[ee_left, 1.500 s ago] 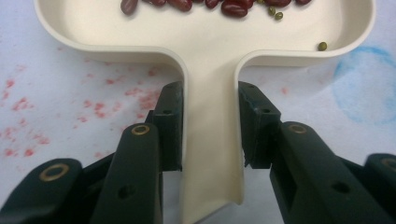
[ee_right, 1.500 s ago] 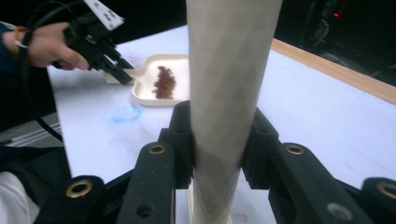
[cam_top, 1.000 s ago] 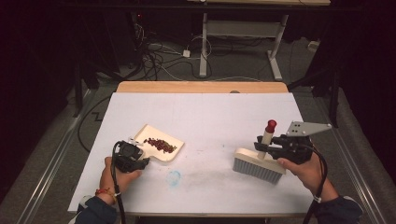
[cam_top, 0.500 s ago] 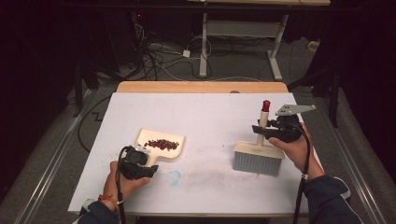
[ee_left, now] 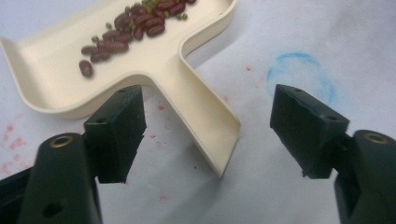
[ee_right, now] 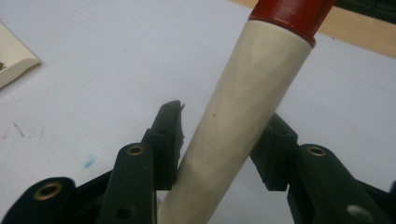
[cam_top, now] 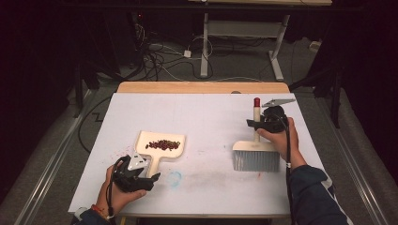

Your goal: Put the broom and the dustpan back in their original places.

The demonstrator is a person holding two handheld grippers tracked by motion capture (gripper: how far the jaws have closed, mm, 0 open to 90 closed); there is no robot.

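A cream dustpan lies on the white table top with dark red and green beans in its tray. My left gripper is open at the near end of the dustpan's handle, one jaw on each side and neither touching it. A hand brush stands on its grey bristles at the right. My right gripper is shut on its cream handle, below the red cap.
A faint blue ring and red specks mark the table top near the dustpan handle. A wooden strip runs along the table's far edge. Beyond it the dark floor holds cables and a desk frame.
My left gripper has drawn back toward the near edge, off the dustpan handle. My right gripper has moved left and away, tipping the brush handle more upright; the bristles stayed in place.
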